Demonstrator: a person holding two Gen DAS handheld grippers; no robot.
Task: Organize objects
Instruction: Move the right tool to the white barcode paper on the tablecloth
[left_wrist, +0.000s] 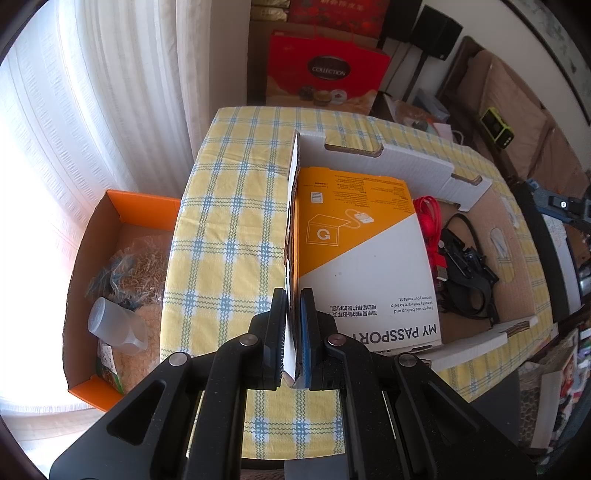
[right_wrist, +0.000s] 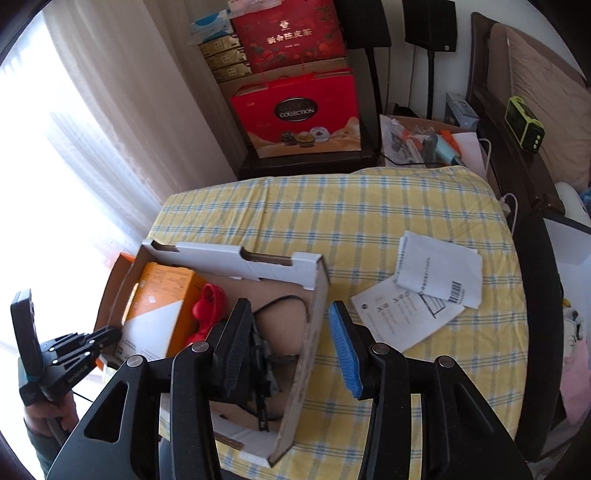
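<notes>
Pinching the box's (left_wrist: 373, 151) left wall, your left gripper (left_wrist: 293, 314) is steadying it; your right gripper (right_wrist: 288, 343) is spread, empty, straddling the right wall; papers (right_wrist: 424, 291) are waiting right.

The orange-and-white box (left_wrist: 362, 258), centre of the left view, reads "MY PASSPORT". The red gift bag (right_wrist: 299, 114), upper centre of the right view, says "COLLECTION".

My left wrist camera looked steeply down along its fingers, pressed close against the left wall of the cardboard box (left_wrist: 369, 229) on the checked tablecloth (left_wrist: 229, 229). My right wrist camera sat a little higher, over the box's right wall, facing the same far corner. Both views shared the box interior and the red gift bag (right_wrist: 299, 114) beyond.
</notes>
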